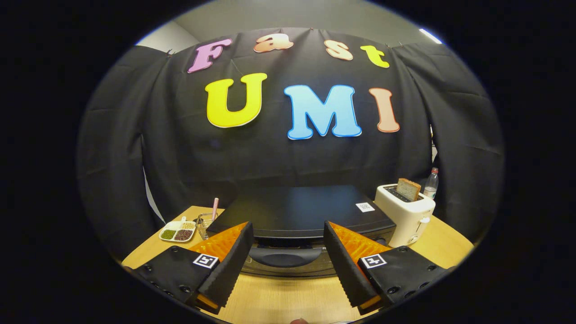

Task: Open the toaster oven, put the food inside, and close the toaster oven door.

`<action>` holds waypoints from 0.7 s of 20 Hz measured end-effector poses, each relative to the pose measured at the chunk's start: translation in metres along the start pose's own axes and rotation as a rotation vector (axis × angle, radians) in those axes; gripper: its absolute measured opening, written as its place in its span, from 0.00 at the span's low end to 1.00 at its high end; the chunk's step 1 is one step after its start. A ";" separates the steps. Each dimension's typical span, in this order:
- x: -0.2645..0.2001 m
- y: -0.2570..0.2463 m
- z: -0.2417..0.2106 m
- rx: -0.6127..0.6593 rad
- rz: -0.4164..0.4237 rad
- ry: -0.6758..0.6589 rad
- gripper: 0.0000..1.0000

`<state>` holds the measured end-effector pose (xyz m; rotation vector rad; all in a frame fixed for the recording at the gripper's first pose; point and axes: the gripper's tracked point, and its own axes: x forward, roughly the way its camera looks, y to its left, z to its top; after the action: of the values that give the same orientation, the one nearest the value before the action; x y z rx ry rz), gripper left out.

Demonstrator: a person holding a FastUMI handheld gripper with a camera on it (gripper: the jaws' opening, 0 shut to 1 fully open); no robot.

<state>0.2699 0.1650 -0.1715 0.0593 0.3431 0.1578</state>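
Gripper view: gripper (pixel 288 265) jaws spread wide, holding nothing, flanking the door handle (pixel 284 257) of the shut toaster oven (pixel 301 211) on the worktop (pixel 288 297). Risk: closing off-centre, the jaws may slip off the handle's shallow curved lip.

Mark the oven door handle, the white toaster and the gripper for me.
oven door handle (pixel 284 258), gripper view, middle of the grip bar.
white toaster (pixel 407 220), gripper view, front wall.
gripper (pixel 288 245), gripper view, midway between its open fingers.
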 end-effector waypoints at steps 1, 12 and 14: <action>0.005 0.002 -0.006 0.007 -0.003 0.016 0.99; 0.037 0.000 -0.033 -0.030 -0.114 0.036 0.98; 0.035 0.000 -0.035 -0.037 -0.117 0.021 0.99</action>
<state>0.2904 0.1713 -0.2154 0.0012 0.3632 0.0488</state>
